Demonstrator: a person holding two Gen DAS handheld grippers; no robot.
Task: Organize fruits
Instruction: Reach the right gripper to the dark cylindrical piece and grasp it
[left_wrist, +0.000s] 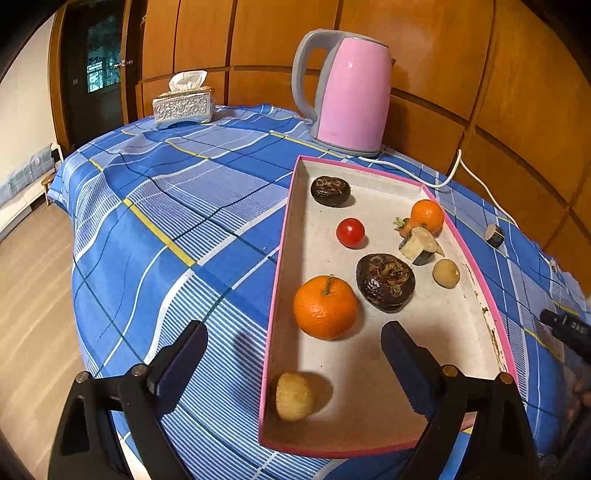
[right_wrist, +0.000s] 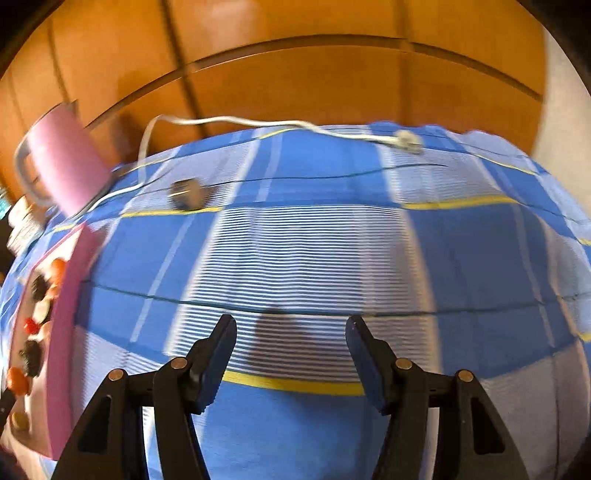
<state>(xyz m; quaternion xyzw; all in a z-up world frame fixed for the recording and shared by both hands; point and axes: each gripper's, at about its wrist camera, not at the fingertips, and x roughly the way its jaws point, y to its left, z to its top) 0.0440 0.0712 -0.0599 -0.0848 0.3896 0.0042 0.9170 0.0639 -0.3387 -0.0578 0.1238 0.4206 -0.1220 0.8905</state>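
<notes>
My left gripper (left_wrist: 295, 354), fingers spread and empty, hovers over the pink tray (left_wrist: 282, 236) of fruit, while my right gripper (right_wrist: 291, 354), half-spread, faces the stray dark-skinned piece (right_wrist: 185, 199) lying ahead-left on the bench.

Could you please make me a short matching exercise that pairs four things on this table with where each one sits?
Things:
1. kettle
2. tissue box
3. cherry tomato
4. cut dark piece

Places:
A. on the cloth, right of the tray
B. inside the tray
C. far left corner
D. behind the tray's far end

Pairs: 1-D, 2-C, 3-B, 4-A
</notes>
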